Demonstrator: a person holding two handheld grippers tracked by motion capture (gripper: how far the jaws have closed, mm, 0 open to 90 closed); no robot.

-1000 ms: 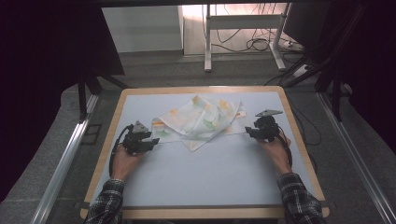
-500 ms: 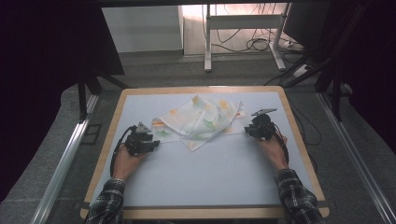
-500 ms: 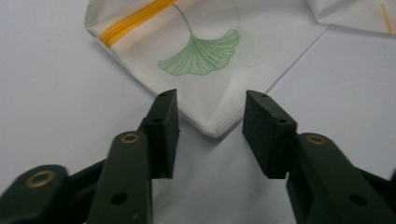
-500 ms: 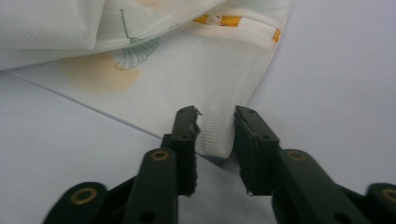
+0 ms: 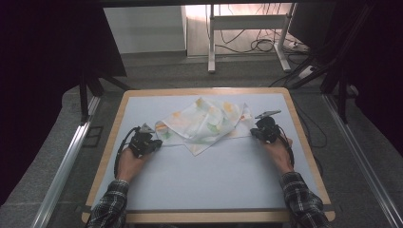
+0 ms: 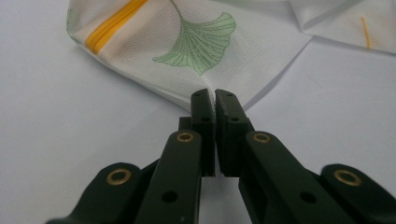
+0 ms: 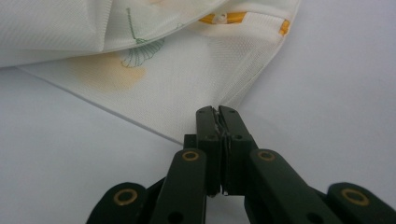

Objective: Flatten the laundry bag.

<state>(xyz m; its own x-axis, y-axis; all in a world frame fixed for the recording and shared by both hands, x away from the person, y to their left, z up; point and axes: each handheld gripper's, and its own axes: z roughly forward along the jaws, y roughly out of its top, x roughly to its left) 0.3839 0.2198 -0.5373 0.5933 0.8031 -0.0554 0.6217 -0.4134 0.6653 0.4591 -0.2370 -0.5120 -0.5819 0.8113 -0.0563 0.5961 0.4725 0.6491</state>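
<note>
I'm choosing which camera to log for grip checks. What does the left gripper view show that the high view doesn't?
Left gripper view alone: the left gripper has its jaws closed on the cloth's edge, below a green leaf print. High view alone: both hands, the right gripper at the cloth's opposite end, and the wooden table rim. Both share the crumpled printed cloth on the pale tabletop.

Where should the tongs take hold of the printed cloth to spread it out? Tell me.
At its two outer corners, one from each side. The cloth lies crumpled mid-table with thin flat corners sticking out; the left tongs and right tongs are shut on them, low along the table.
</note>
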